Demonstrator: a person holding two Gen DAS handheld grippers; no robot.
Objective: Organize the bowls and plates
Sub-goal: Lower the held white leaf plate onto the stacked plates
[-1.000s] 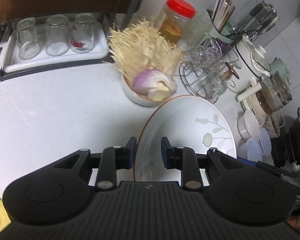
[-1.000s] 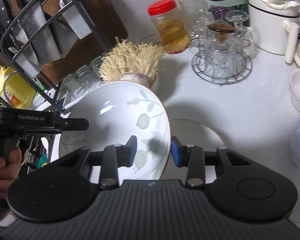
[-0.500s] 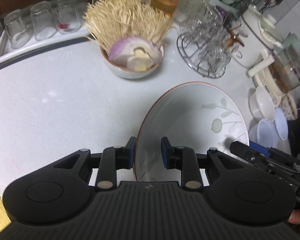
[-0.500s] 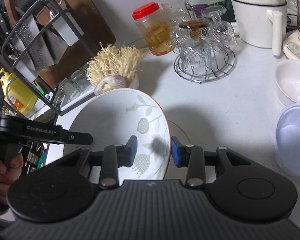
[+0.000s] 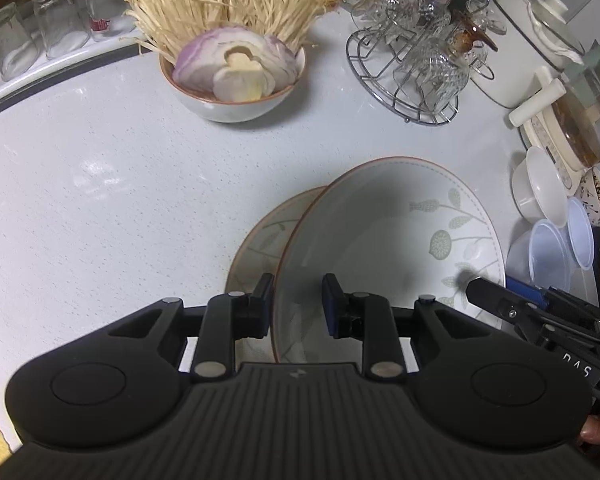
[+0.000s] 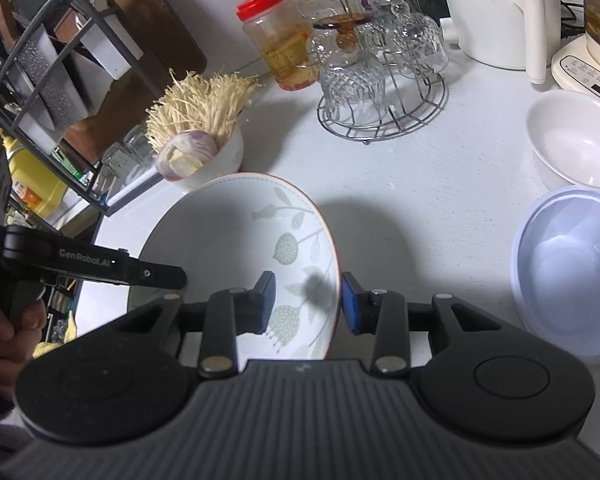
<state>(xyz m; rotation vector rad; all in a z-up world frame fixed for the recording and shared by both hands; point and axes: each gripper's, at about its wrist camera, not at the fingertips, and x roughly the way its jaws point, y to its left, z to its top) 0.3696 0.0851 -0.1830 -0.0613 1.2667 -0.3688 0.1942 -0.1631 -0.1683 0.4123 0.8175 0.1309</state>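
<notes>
Both grippers share one deep plate (image 5: 388, 240), white with a leaf pattern and a thin brown rim. Left gripper (image 5: 298, 304) has its fingers closed over the plate's near-left rim, one finger outside, one inside. Right gripper (image 6: 308, 304) has its fingers closed over the opposite rim, the rim edge running up between them; from the left wrist view its black tip shows at the plate's right side. The plate is held tilted above the white table (image 5: 100, 184), partly over a second plate (image 5: 260, 240) of the same pattern that lies flat on the table; only the left part of that one shows. Whether the two plates touch I cannot tell. Behind them a bowl (image 5: 236, 100) holds enoki mushrooms and a cut onion. To its right a wire rack (image 5: 404, 80) carries upturned glasses. A red-lidded jar (image 6: 280, 40) stands at the wall behind. On the right of the table: a small white bowl (image 6: 576, 140) and, nearer, a clear plastic bowl (image 6: 568, 272). A hand (image 6: 4, 320) grips the left gripper's handle at the left edge of the right wrist view.
</notes>
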